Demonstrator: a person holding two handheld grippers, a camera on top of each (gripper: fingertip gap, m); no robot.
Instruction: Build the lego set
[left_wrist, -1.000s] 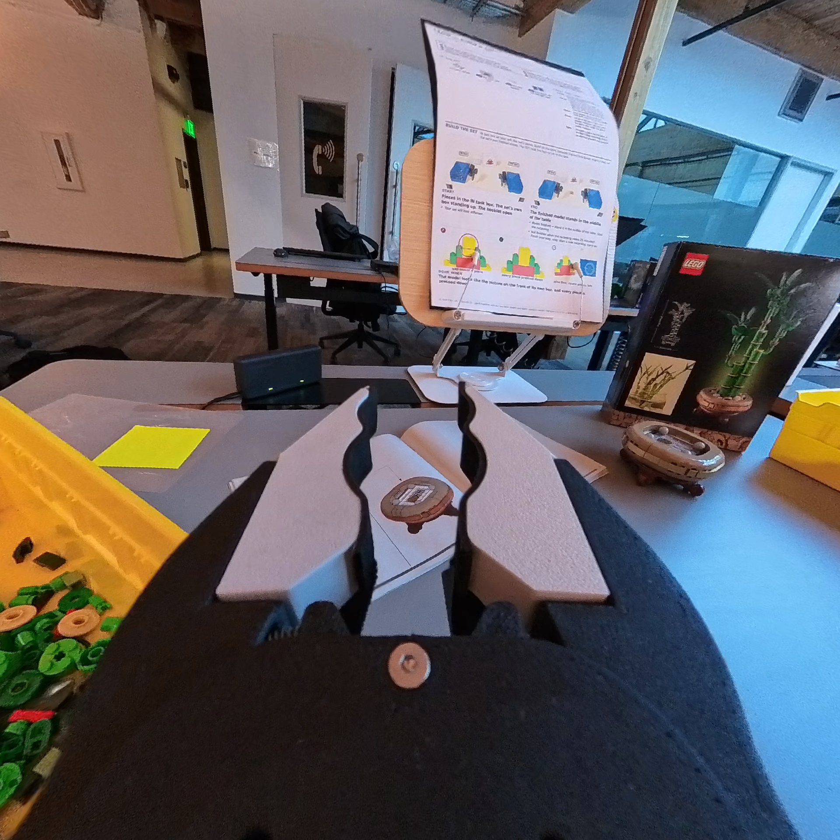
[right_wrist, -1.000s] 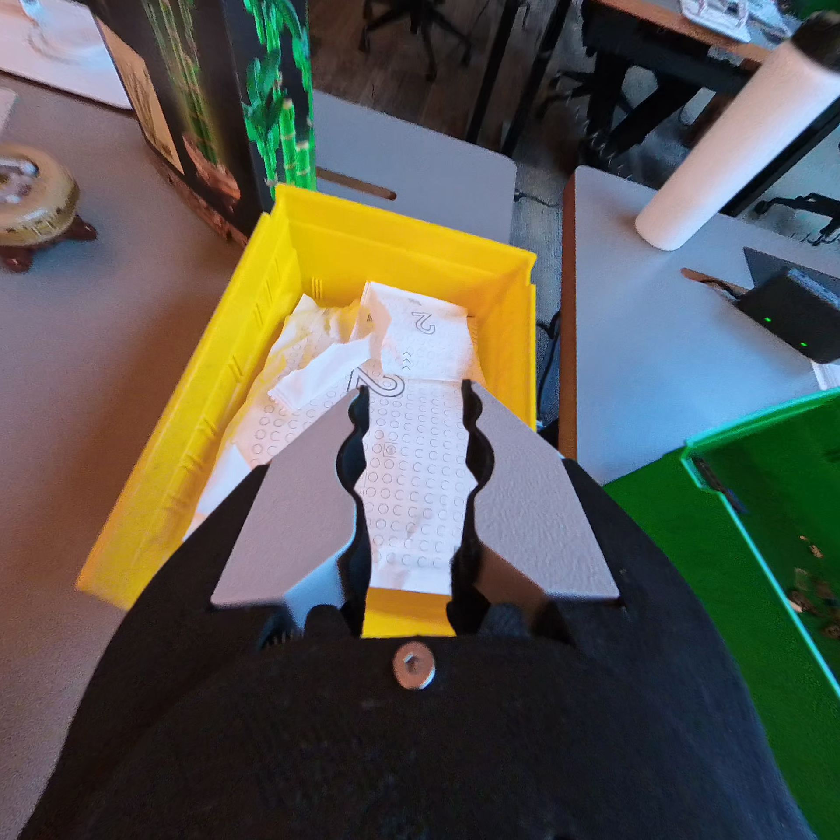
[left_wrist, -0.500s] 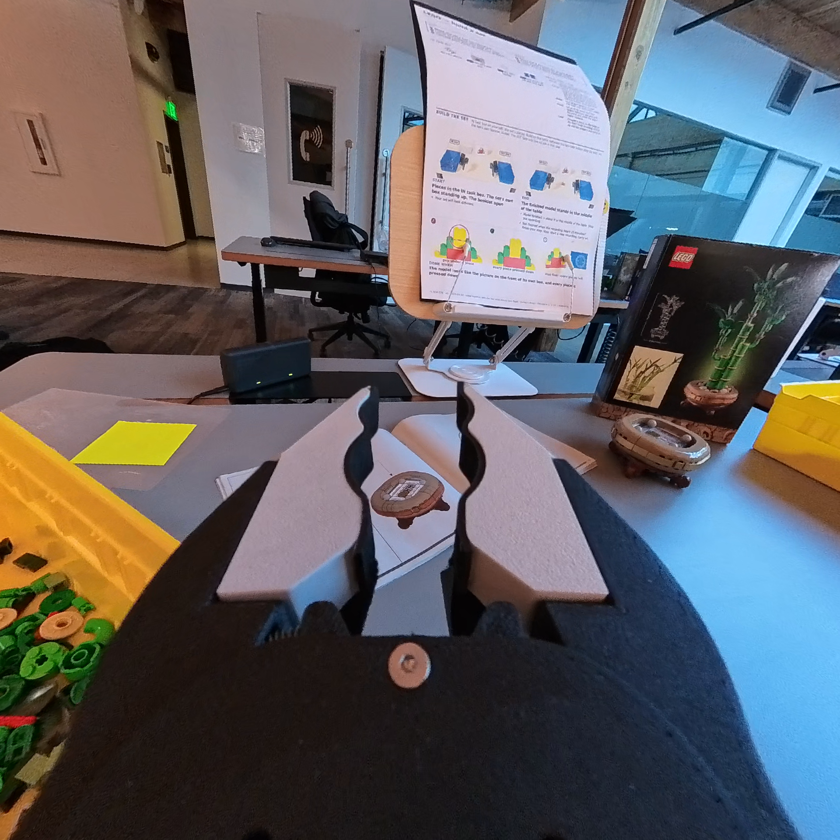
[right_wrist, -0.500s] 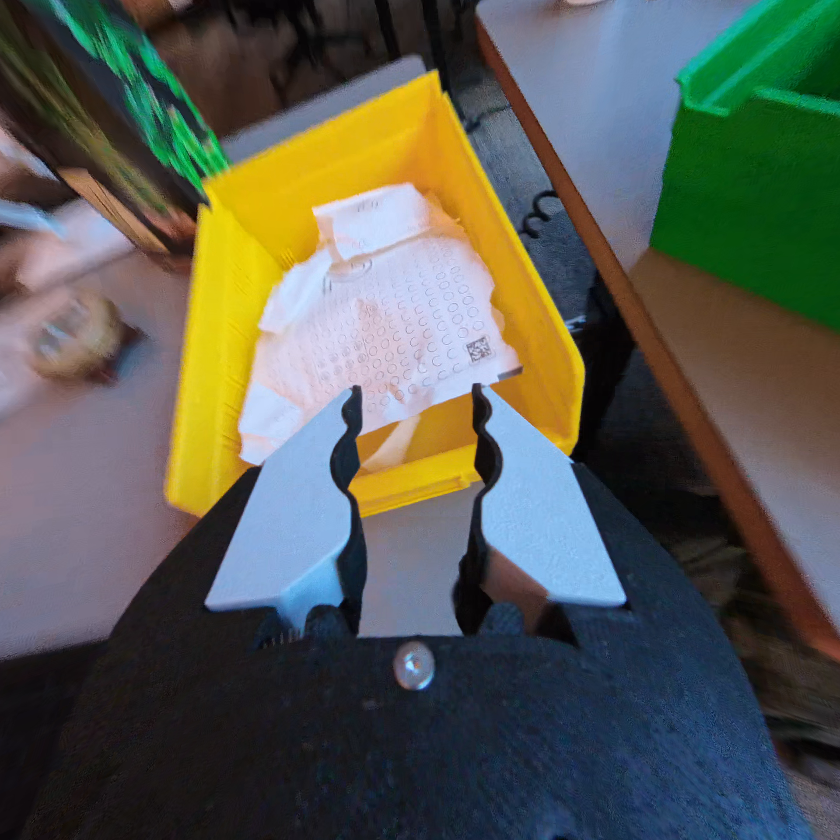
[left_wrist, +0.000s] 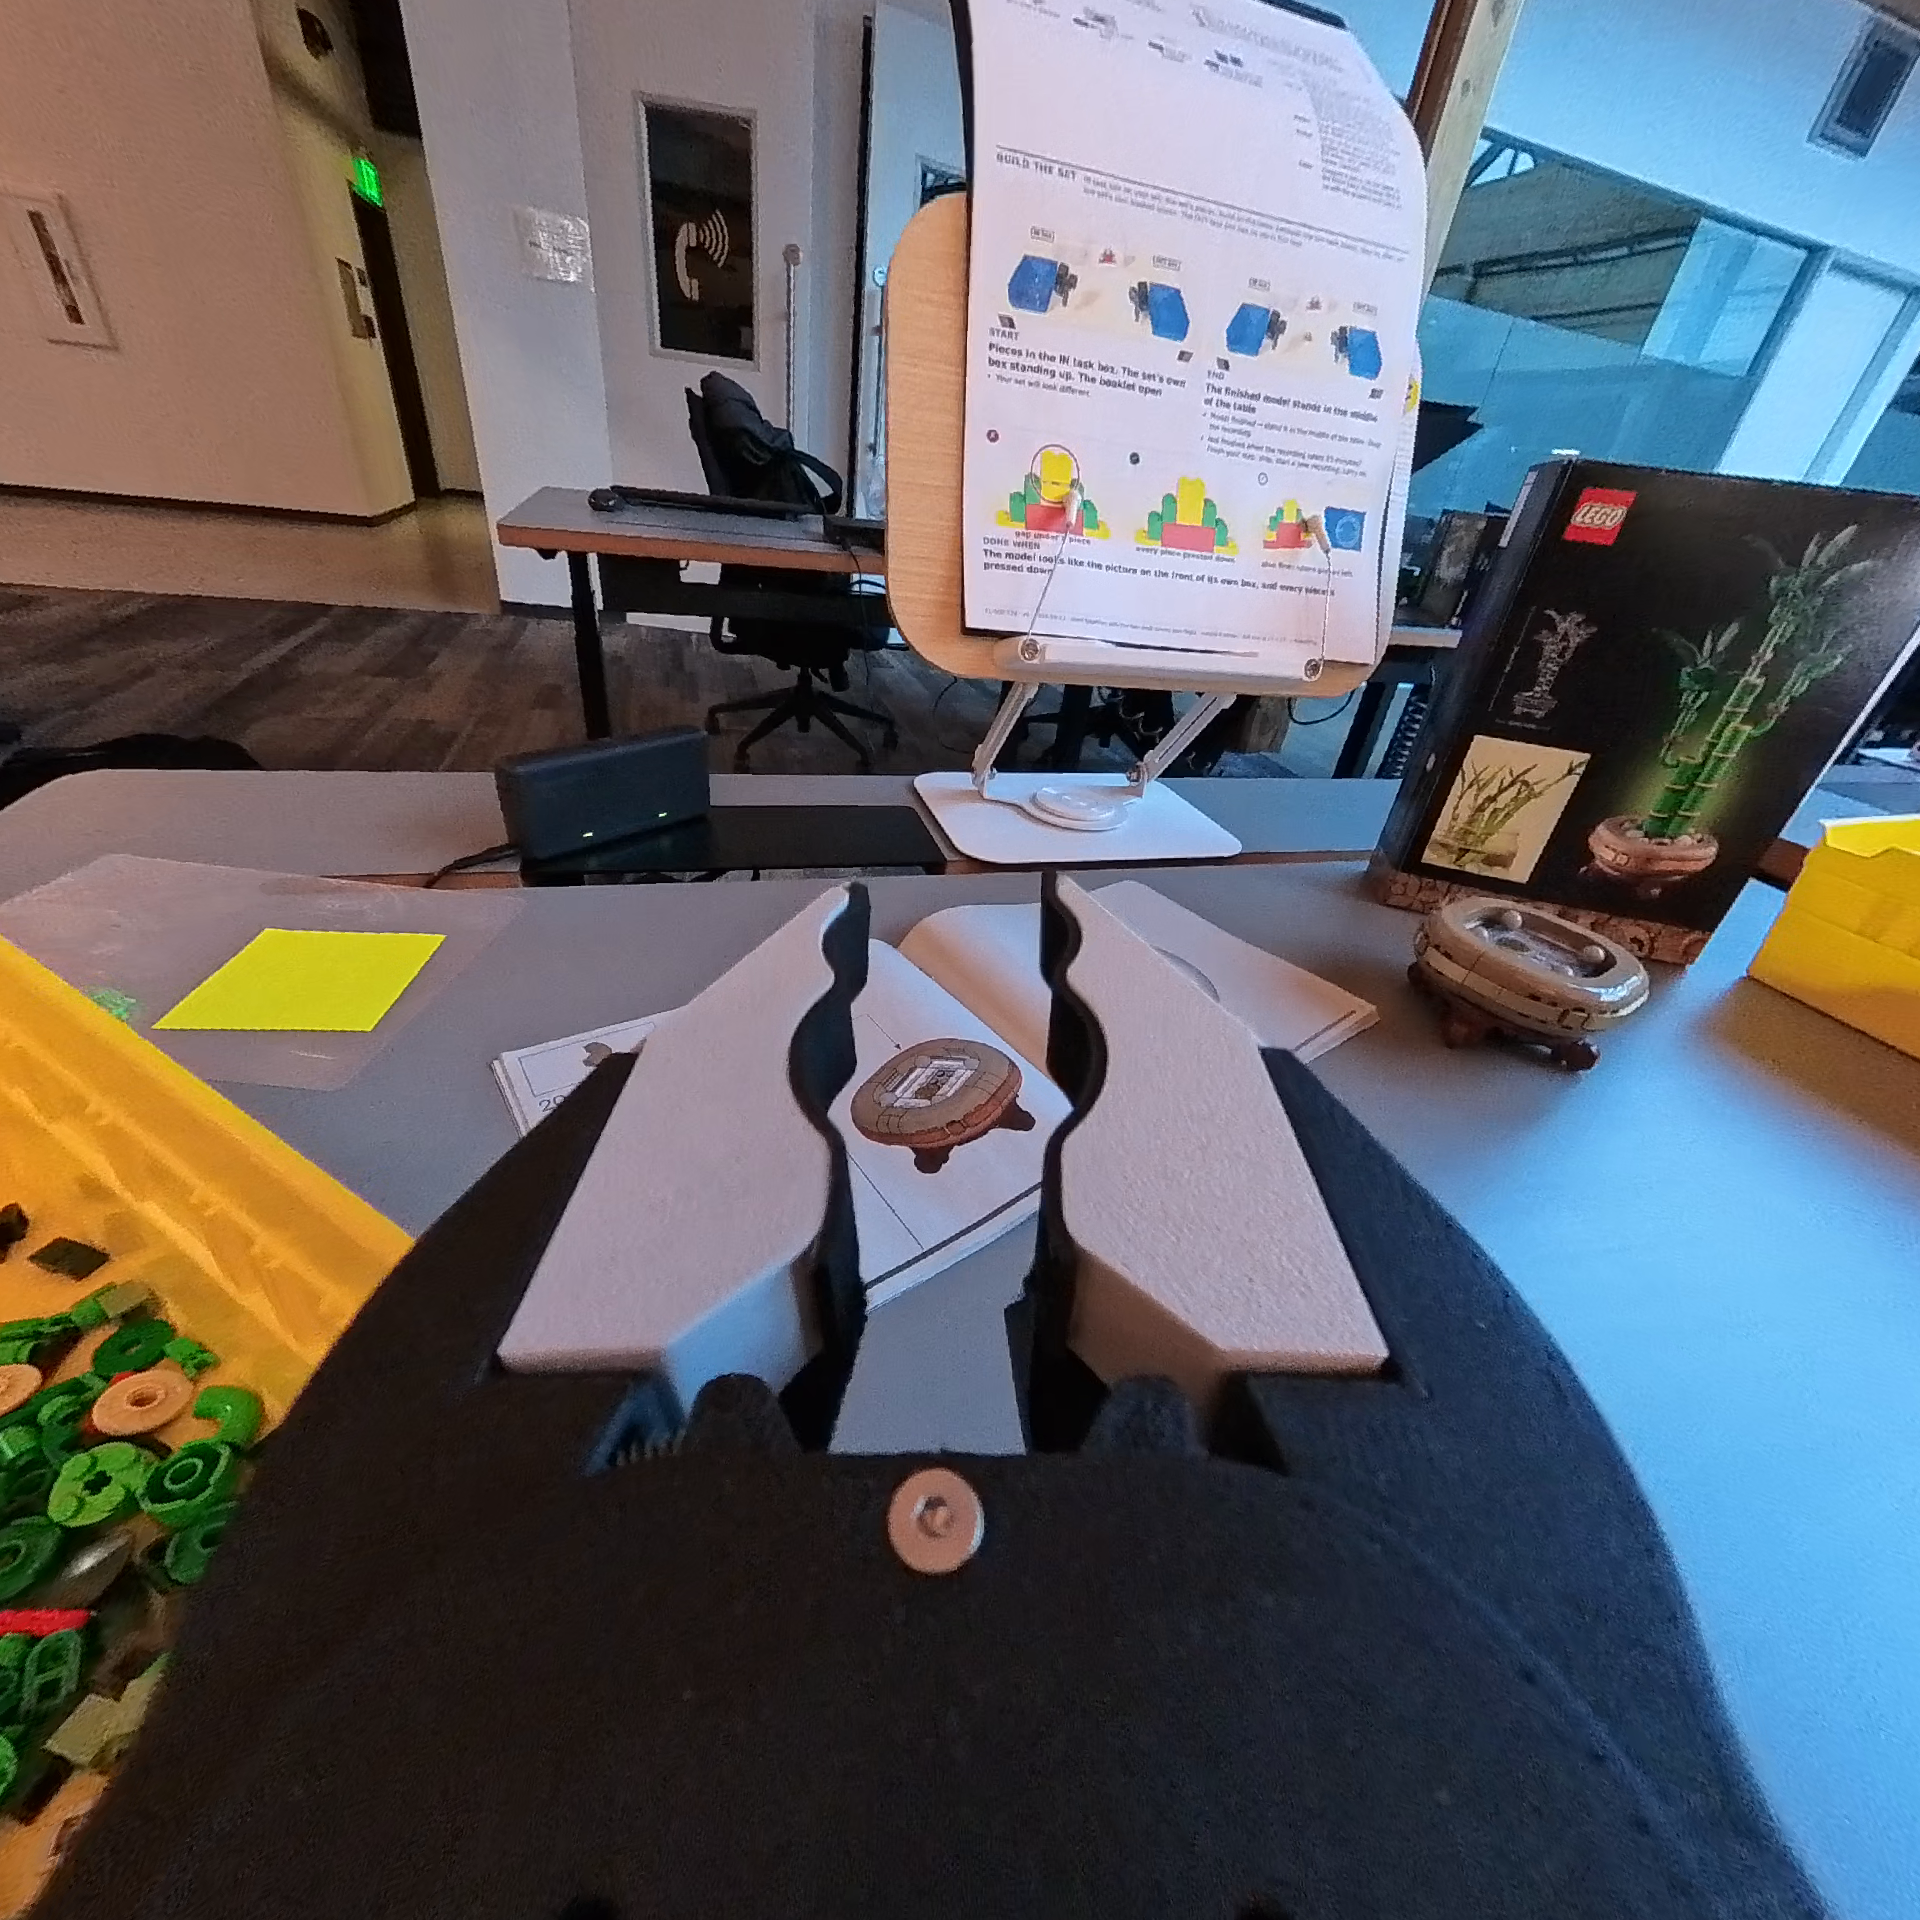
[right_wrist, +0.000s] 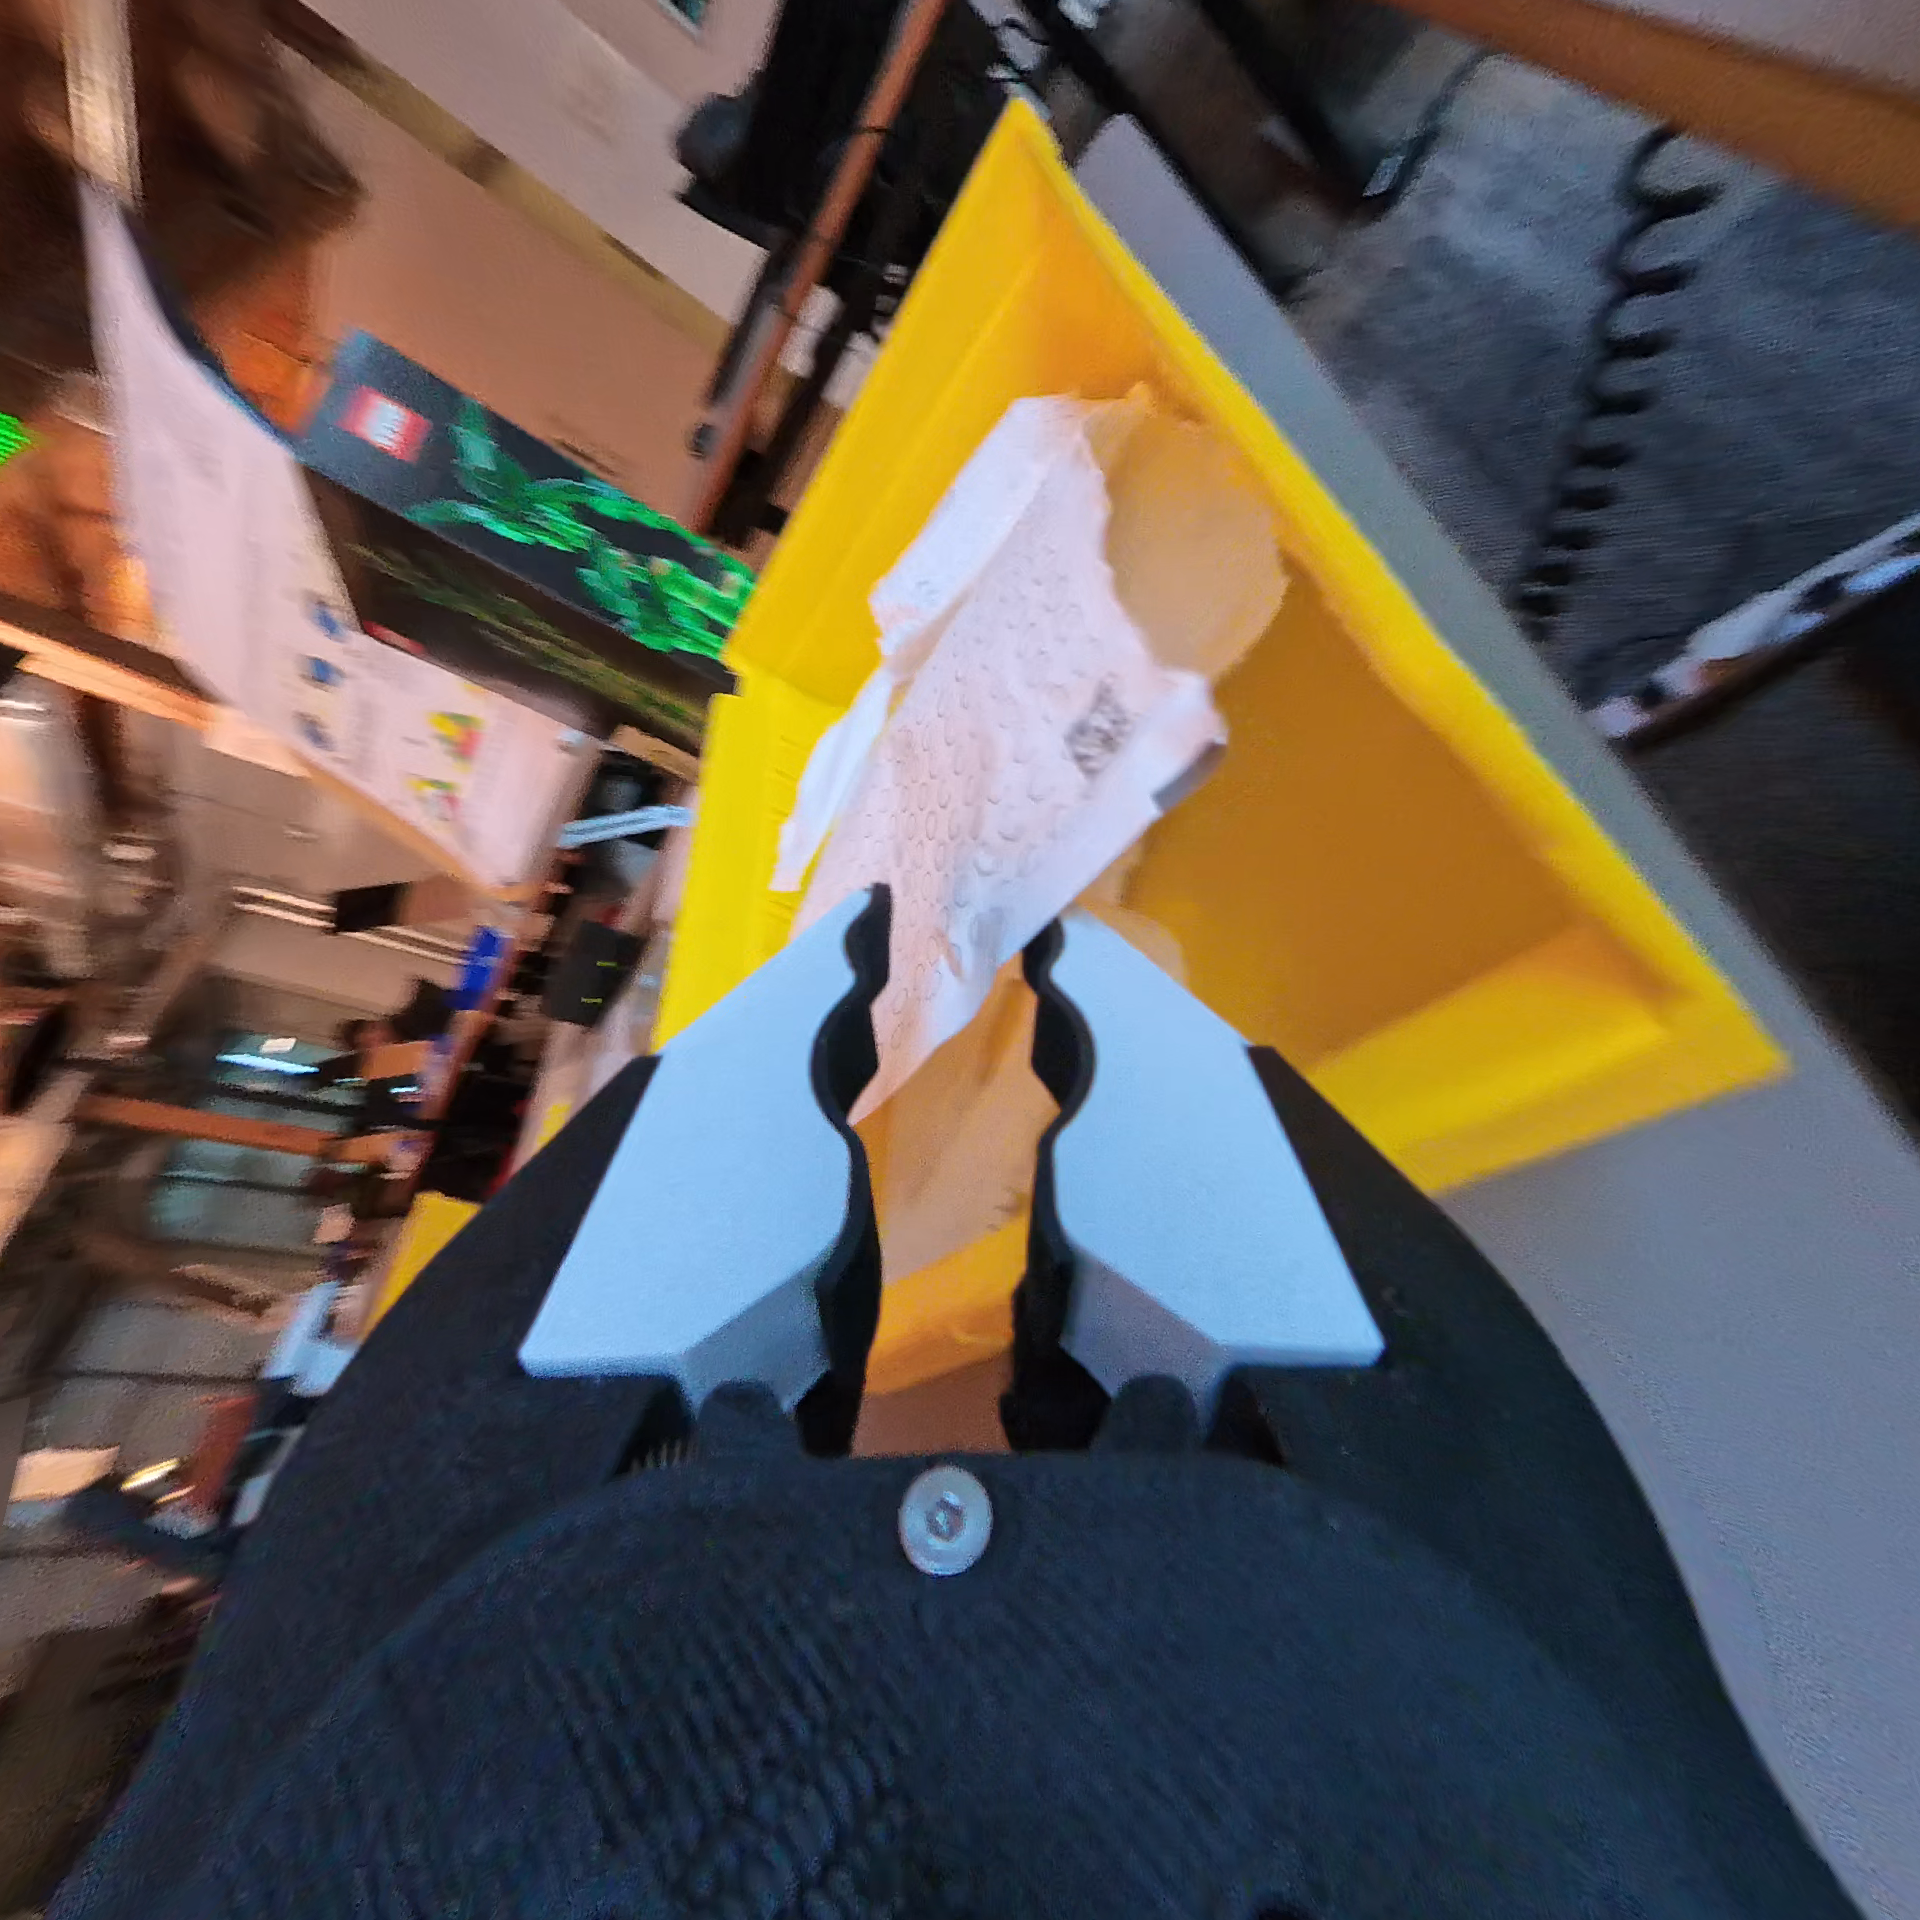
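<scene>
While I held the left tool (left_wrist: 951, 914) level over the open booklet (left_wrist: 940, 1117), its jaws stood a little apart with nothing between them. The part-built pot base (left_wrist: 1527, 966) sat on the table (left_wrist: 1610, 1299) to its right, just in front of the upright set box (left_wrist: 1683, 696). It looked like a squat tan oval on dark brown feet, with a shallow recess on top. I judged it light and rigid but liable to pop apart if squeezed across its top, so I would take it by the long sides, low down. The loose pieces (left_wrist: 114, 1455) lay in the yellow bin (left_wrist: 177, 1153) at my left: small green rings and clips, a few tan discs, all tiny, hard and slippery, best pinched across their flat faces one at a time.

The right view was smeared by motion. My right tool (right_wrist: 956, 914) was tipped sideways before a second yellow bin (right_wrist: 1403, 831) holding torn white paper bags (right_wrist: 997, 727). Its jaws were narrowly parted; a bag corner showed between the tips, but I could not tell whether they touched it.
</scene>
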